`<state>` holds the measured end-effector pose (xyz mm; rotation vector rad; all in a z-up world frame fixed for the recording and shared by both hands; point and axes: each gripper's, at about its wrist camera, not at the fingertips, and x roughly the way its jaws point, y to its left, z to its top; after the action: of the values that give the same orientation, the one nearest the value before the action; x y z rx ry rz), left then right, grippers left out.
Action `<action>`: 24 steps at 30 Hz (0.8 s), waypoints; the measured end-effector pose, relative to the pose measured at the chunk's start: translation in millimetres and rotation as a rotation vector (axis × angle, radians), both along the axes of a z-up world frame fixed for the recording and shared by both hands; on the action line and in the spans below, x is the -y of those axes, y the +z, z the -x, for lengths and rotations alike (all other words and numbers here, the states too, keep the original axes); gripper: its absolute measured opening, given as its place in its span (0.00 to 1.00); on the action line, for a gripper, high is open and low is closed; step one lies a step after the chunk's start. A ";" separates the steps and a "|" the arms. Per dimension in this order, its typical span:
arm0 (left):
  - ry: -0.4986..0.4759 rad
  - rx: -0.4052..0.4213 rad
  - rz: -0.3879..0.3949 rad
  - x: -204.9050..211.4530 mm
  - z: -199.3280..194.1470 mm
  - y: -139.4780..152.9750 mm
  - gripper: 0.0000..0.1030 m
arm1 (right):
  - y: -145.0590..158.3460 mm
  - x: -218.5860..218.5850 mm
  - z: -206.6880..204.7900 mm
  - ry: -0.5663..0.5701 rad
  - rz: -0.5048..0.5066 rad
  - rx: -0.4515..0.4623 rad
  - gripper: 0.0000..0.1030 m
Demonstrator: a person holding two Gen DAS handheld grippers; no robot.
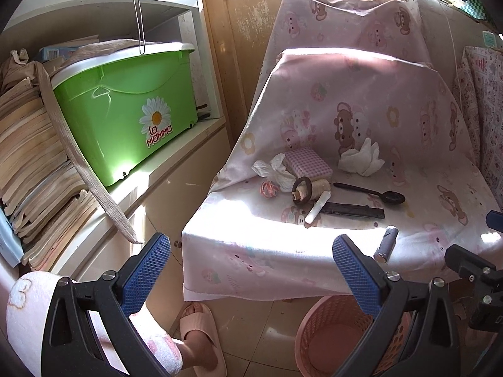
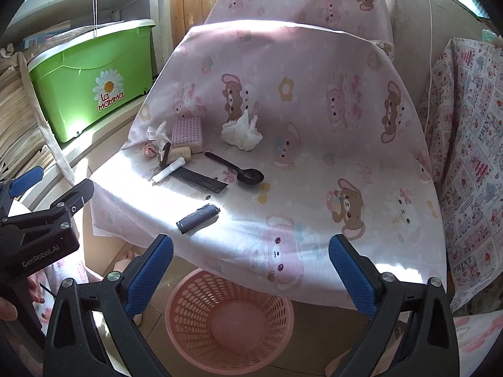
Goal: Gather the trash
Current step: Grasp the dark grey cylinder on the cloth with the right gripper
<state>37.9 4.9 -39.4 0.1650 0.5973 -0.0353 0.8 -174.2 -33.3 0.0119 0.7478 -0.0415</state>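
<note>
A chair draped in a pink bear-print cloth stands in a sunlit corner, with a wooden door behind it and shelves holding a green storage box to the left. On the tiled floor under the seat's front edge sits a pink mesh basket.

The right gripper hangs above that basket, just off the seat's front edge, its jaws spread wide with nothing between them and touching nothing. Closest to it, near the front edge, lies a small grey roll. Farther in are a black flat wrapper, a black plastic spoon and a white stick-like piece. Toward the seat's left edge sit a spool of thread, a pink checked pad, a crumpled plastic scrap and a small pink-striped ball. A crumpled white tissue rests near the seat's back.

The left gripper is likewise wide open and empty, held off the seat's front left corner, above a person's slippered foot.
</note>
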 end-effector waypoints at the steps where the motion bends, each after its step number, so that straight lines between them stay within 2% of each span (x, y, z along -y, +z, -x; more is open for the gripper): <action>1: 0.003 -0.010 0.004 -1.0 -1.9 -2.2 0.99 | -0.8 -1.4 -0.9 0.004 0.000 0.003 0.89; 5: 0.000 -0.052 0.013 -1.8 -11.0 -10.9 0.99 | -5.2 -8.8 -9.0 0.016 -0.022 0.025 0.84; 10: 0.023 -0.110 0.085 -11.2 -21.4 -15.7 0.99 | -13.6 -26.5 -25.9 0.055 -0.052 0.075 0.75; 15: 0.075 -0.130 0.140 -27.4 -27.8 -15.8 0.98 | -33.7 -48.2 -46.5 0.099 0.016 0.033 0.55; 17: 0.092 -0.134 0.157 -33.7 -28.8 -15.5 0.98 | -41.7 -49.7 -50.4 0.090 0.007 0.021 0.51; 21: 0.101 -0.141 0.167 -37.7 -29.9 -15.3 0.98 | -46.9 -48.8 -53.9 0.070 -0.041 0.040 0.50; 24: 0.098 -0.139 0.151 -36.5 -29.9 -16.0 0.98 | -46.9 -52.4 -56.7 0.059 -0.039 0.070 0.50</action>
<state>67.8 41.4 -55.4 -0.0134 0.7376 0.0030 57.4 -121.9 -80.2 0.0285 0.6782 0.0294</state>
